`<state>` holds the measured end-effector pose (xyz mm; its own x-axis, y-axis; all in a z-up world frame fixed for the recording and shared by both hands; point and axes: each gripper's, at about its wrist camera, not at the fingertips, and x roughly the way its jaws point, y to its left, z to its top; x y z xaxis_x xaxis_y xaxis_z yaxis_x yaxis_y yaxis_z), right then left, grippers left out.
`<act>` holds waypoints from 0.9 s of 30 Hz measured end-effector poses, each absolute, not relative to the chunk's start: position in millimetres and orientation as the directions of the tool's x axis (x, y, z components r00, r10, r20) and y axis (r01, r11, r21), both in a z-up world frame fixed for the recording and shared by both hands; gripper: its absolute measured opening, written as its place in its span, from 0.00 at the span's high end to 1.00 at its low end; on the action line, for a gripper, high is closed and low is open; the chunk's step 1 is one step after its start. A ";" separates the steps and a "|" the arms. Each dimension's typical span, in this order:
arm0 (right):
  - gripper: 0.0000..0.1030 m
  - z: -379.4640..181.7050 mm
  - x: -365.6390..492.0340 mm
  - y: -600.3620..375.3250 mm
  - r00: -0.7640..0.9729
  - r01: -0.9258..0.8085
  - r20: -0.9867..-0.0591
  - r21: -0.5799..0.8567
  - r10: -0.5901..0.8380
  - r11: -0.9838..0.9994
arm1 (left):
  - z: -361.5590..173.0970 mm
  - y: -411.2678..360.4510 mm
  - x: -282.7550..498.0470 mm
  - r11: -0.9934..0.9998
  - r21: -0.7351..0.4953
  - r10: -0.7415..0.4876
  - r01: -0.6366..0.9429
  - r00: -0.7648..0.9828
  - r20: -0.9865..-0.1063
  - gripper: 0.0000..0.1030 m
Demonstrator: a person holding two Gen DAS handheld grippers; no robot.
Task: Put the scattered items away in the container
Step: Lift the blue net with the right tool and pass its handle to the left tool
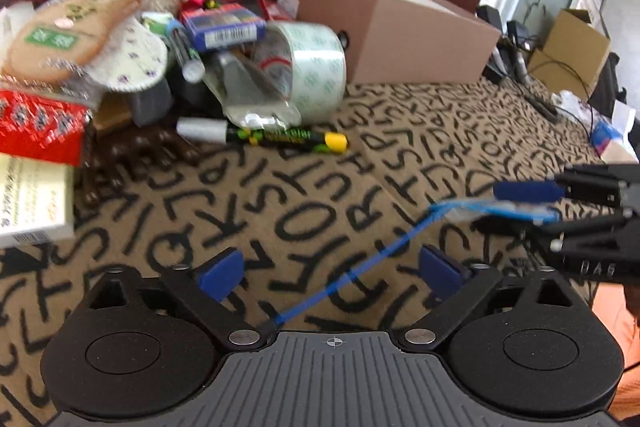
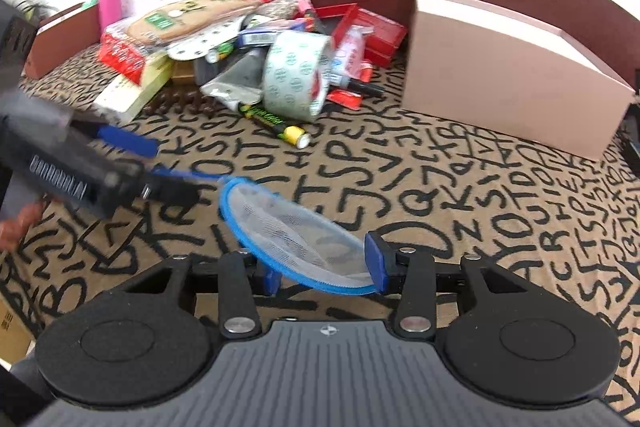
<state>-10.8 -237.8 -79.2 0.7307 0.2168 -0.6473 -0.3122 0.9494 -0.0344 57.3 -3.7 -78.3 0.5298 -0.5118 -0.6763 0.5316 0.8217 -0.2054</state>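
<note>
**Surfaces: mostly plastic, cloth and card**

The net (image 2: 304, 231) is fine white mesh cloth on a blue rim, its handle (image 1: 352, 267) thin and blue. The tablecloth (image 1: 360, 163) looks like woven matt fabric, tan with black printed letters. The tape roll (image 1: 316, 67) is glossy clear plastic film. The cardboard box (image 2: 512, 75) at the tablecloth's far edge is smooth matt card. The marker (image 1: 276, 138) has a shiny printed plastic barrel. Both grippers' bodies are matt black plastic with blue pads (image 2: 378, 259) and bright metal pivot pins (image 1: 243, 337).
</note>
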 end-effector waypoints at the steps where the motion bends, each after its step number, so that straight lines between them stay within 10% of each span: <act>1: 0.56 -78.5 -10.1 -238.7 0.731 -0.311 -0.646 -0.031 0.219 0.950 | -79.8 -5.5 56.3 0.823 -0.191 -0.506 0.535 0.540 -0.672 0.10; 10: 0.43 -68.2 -18.9 -247.3 0.764 -0.269 -0.621 -0.057 0.176 0.962 | -79.5 -10.0 66.5 0.840 -0.213 -0.492 0.499 0.537 -0.685 0.88; 22: 0.42 -73.3 -14.9 -253.0 0.726 -0.261 -0.636 0.099 0.262 0.960 | -79.6 2.8 63.8 0.838 -0.315 -0.528 0.447 0.514 -0.676 0.99; 27: 0.42 -82.3 8.7 -242.6 0.707 -0.273 -0.639 0.148 0.302 0.951 | -72.9 -1.1 54.9 0.817 -0.301 -0.544 0.491 0.487 -0.683 0.51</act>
<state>8.7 -242.6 -82.3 0.7074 0.3020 -0.6390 -0.2725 0.9508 0.1476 54.9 -1.1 -72.9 0.4869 -0.5443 -0.6832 0.4912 0.8174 -0.3011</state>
